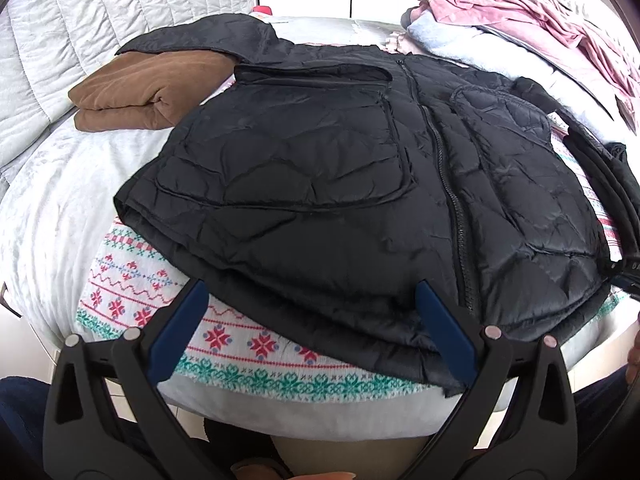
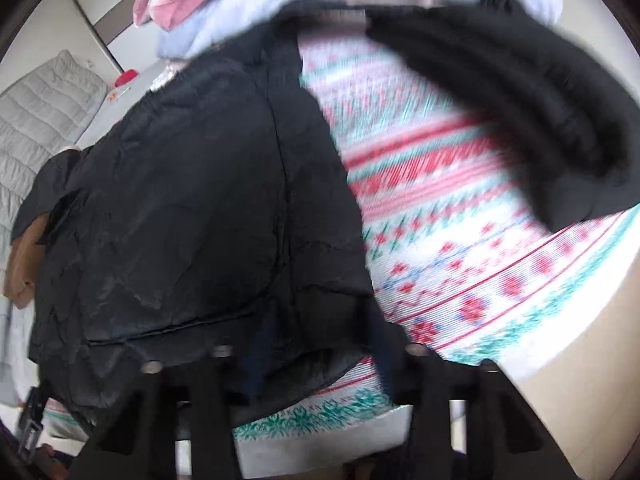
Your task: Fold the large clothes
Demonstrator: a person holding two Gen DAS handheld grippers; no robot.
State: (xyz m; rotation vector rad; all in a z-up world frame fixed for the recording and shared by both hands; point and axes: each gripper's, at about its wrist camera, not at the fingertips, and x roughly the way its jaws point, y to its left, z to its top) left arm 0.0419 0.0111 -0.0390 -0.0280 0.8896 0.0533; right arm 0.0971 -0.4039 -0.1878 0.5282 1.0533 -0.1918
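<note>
A black quilted jacket [image 1: 320,168] lies front up, zip closed, on a knit blanket [image 1: 132,280] with a red and green pattern, on a bed. My left gripper [image 1: 310,286] is open at the jacket's near hem, one blue finger on each side, with the hem lying between them. In the blurred right wrist view, my right gripper [image 2: 320,356] is at the jacket's [image 2: 192,200] lower corner. Its dark fingers stand partly apart with the corner between them. Blur hides whether the pads press on it. A black sleeve [image 2: 520,100] lies stretched out over the blanket [image 2: 460,248].
A folded brown garment [image 1: 132,92] sits at the far left beside the jacket's hood. A pile of pink and pale blue clothes [image 1: 520,12] is heaped at the far right. Grey quilted bedding [image 1: 60,40] rises on the left. The bed's edge is close below the grippers.
</note>
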